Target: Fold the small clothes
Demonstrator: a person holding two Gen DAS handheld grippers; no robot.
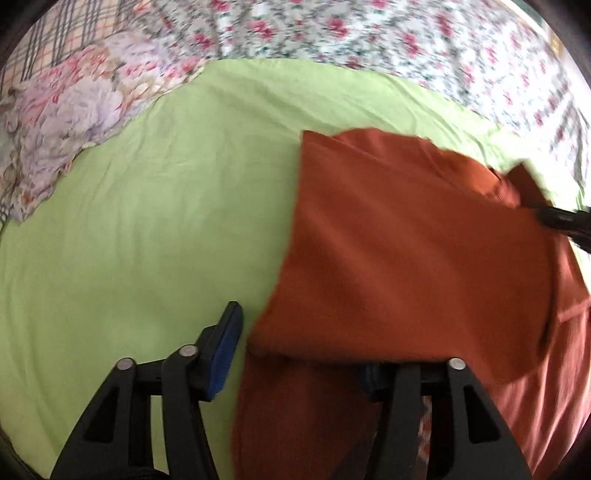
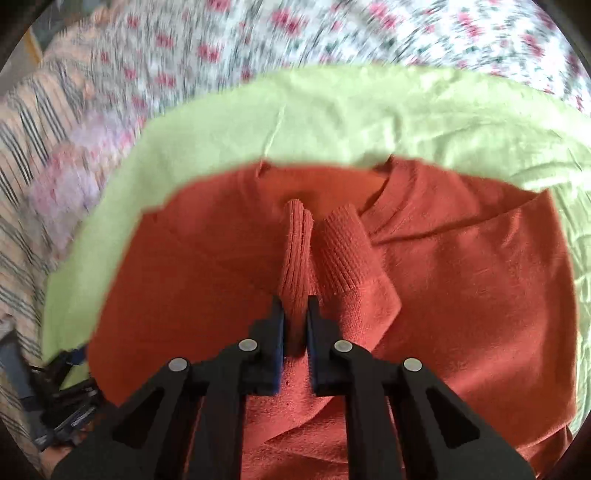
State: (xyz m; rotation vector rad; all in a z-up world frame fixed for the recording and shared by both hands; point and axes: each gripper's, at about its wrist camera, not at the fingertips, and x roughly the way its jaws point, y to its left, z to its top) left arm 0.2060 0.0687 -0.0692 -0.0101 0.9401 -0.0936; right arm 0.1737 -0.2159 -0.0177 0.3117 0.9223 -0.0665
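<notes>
The orange sweater (image 2: 461,280) lies on the lime-green sheet (image 1: 147,221), spread over the bed w/ the floral bedspread (image 1: 369,33) behind it. In the right wrist view the right gripper (image 2: 295,325) is clenched on a ribbed cuff (image 2: 295,251) of a sleeve, fingers pinching the knit between them; a second ribbed cuff (image 2: 340,251) sits just beside it, over the body of the garment.

The left gripper (image 1: 295,332) has its jaws spread wide: one blue-padded finger (image 1: 225,347) is bare over the sheet, the other is under a fold of the sweater, so it's released, not gripping (cloth merely drapes across it, as far as the blurred view allows).

Handling: soft, light, floppy knit, no stiffness, so it'll sag and drag wherever it isn't supported. It's grippy rather than slippery and not fragile. Best holds are prob. the ribbed cuffs, hem or shoulder seams, where the fabric is thicker and bunches less.

No containers in view. A crumpled pastel floral cloth (image 1: 66,122) lies at the sheet's far left edge.
</notes>
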